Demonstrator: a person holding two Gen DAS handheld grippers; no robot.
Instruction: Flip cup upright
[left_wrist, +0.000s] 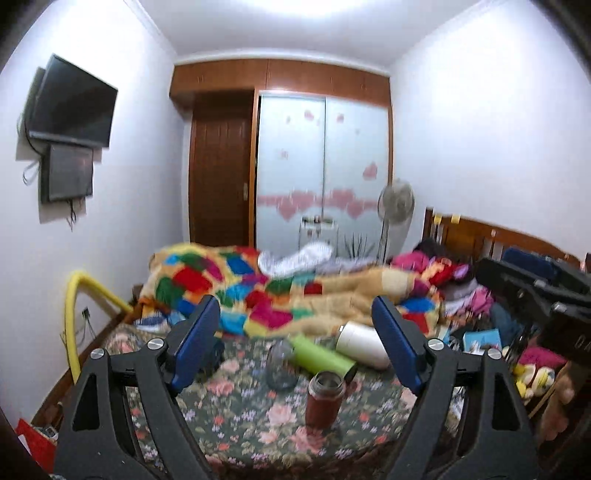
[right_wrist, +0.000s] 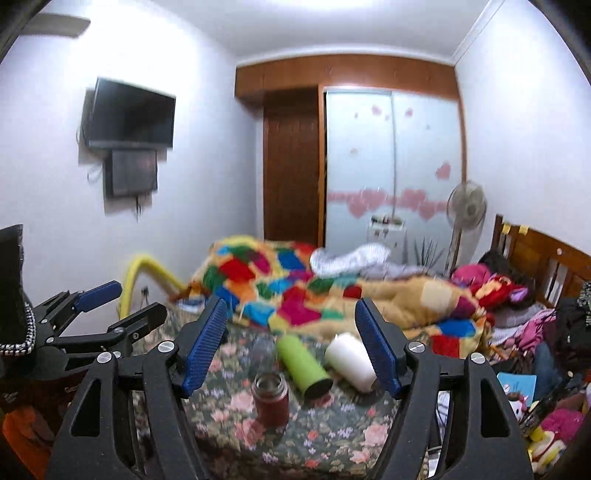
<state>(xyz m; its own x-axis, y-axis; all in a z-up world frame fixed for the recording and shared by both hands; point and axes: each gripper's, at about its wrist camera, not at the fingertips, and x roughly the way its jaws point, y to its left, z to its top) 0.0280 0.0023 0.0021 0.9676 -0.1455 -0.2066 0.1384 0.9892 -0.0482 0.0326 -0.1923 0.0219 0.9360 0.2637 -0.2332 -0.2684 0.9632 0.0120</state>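
Several cups sit on a floral bedspread (left_wrist: 240, 417). A red cup (left_wrist: 325, 400) stands upright nearest me; it also shows in the right wrist view (right_wrist: 270, 398). A green cup (left_wrist: 320, 353) (right_wrist: 303, 365) and a white cup (left_wrist: 364, 345) (right_wrist: 351, 361) lie on their sides behind it. A clear glass cup (left_wrist: 281, 364) (right_wrist: 263, 350) stands to the left of the green one. My left gripper (left_wrist: 295, 343) is open and empty, held above and before the cups. My right gripper (right_wrist: 291, 343) is open and empty too. The left gripper also shows in the right wrist view (right_wrist: 110, 306).
A patchwork blanket (left_wrist: 295, 291) is heaped behind the cups. Clothes and toys (left_wrist: 532, 369) pile at the right by a wooden headboard (left_wrist: 498, 236). A yellow bed rail (left_wrist: 74, 314) stands at the left. A fan (left_wrist: 395, 203) and wardrobe (left_wrist: 325, 166) are at the back.
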